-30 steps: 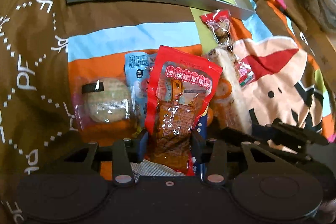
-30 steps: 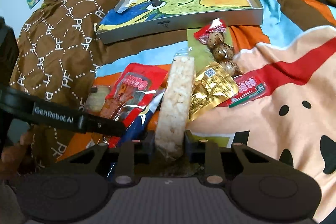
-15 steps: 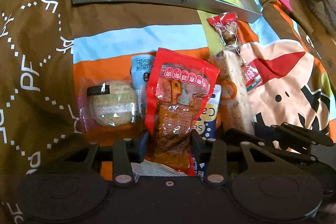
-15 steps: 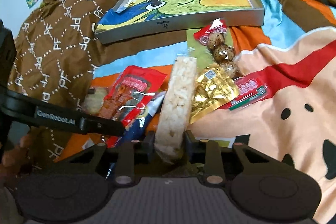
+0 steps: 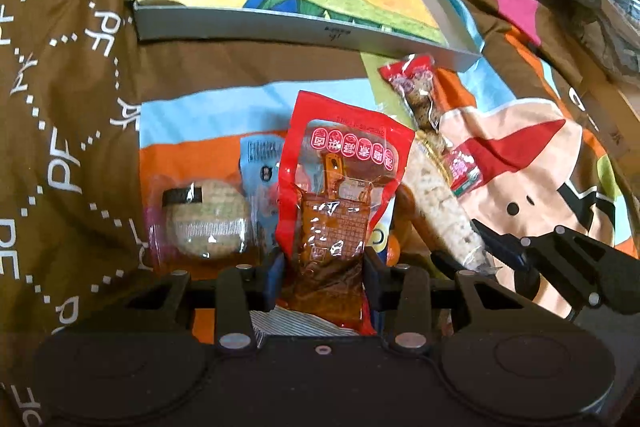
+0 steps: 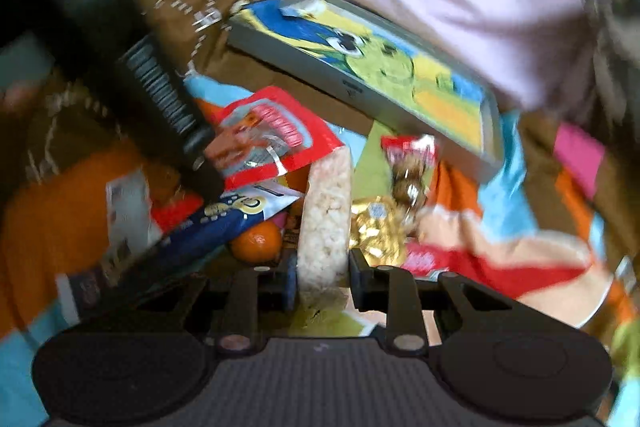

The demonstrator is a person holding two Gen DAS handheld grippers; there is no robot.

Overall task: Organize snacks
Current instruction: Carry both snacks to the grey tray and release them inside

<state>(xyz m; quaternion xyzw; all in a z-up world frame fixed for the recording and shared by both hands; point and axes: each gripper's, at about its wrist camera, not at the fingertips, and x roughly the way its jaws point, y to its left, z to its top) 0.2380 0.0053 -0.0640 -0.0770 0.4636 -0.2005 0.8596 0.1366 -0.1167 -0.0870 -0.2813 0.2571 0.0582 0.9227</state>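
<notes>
Red and glossy, the plastic snack pouch point(image 5: 340, 195) is sitting clenched in the left gripper point(image 5: 324, 275), now lifted nearer the far grey cartoon-printed tray point(image 5: 240, 25) than a second ago. The right gripper point(image 6: 322, 279) is grasping the pale puffed-rice bar point(image 6: 326, 223) and is swinging and tilting; its view has gone blurred. Both snacks are likely heading trayward. The round wrapped biscuit point(image 5: 206, 223) is lying near left; the gold packet point(image 6: 376, 231) is hard to make out.

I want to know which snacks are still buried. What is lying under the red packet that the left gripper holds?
Under the red packet lie a light blue packet and a dark blue wrapper, both partly visible. Anything deeper beneath it is covered.
</notes>
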